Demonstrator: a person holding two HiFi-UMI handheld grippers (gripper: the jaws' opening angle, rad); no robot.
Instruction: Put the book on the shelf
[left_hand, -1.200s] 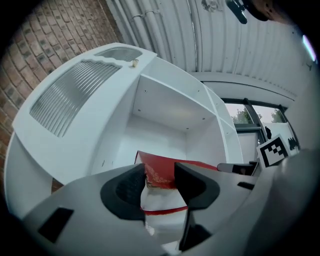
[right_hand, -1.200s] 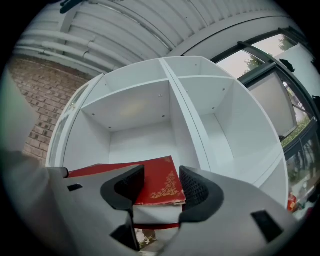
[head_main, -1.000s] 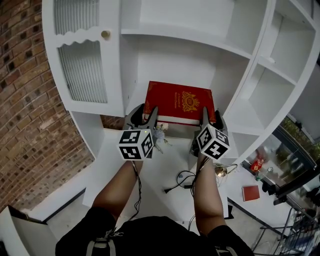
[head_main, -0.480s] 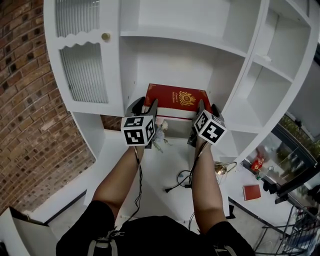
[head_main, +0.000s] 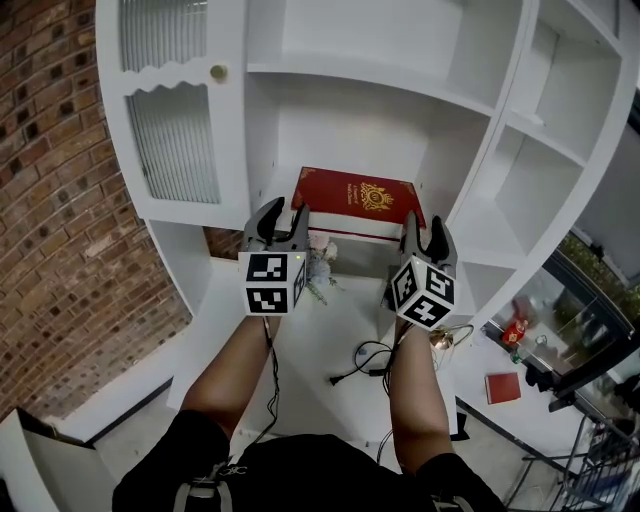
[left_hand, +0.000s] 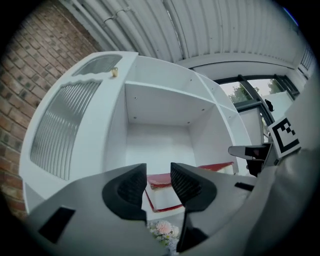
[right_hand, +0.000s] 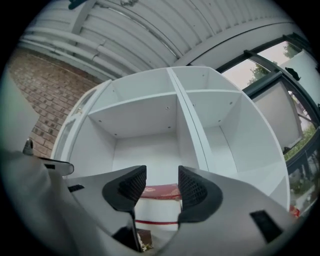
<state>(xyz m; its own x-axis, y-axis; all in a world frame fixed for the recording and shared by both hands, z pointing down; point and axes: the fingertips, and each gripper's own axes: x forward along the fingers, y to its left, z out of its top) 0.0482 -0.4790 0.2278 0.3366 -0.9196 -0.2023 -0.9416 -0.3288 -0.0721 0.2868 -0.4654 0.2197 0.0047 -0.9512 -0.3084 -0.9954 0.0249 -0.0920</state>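
A red book with a gold crest lies flat on the floor of the white shelf's middle compartment, its near edge at the shelf's front. My left gripper hangs just in front of the book's near left corner, apart from it. My right gripper hangs in front of the near right corner, also apart. Both have just been closing a little, with nothing between the jaws. In the left gripper view the book shows beyond the left gripper. The right gripper likewise shows the book farther in.
A cabinet door with ribbed glass and a round knob stands left of the compartment. Small flowers and a black cable lie on the white surface below. A brick wall is at left; more shelf bays open at right.
Both grippers have let go of the book's near corners and drawn back from it. The book has gone a little deeper and now rests alone on the shelf.
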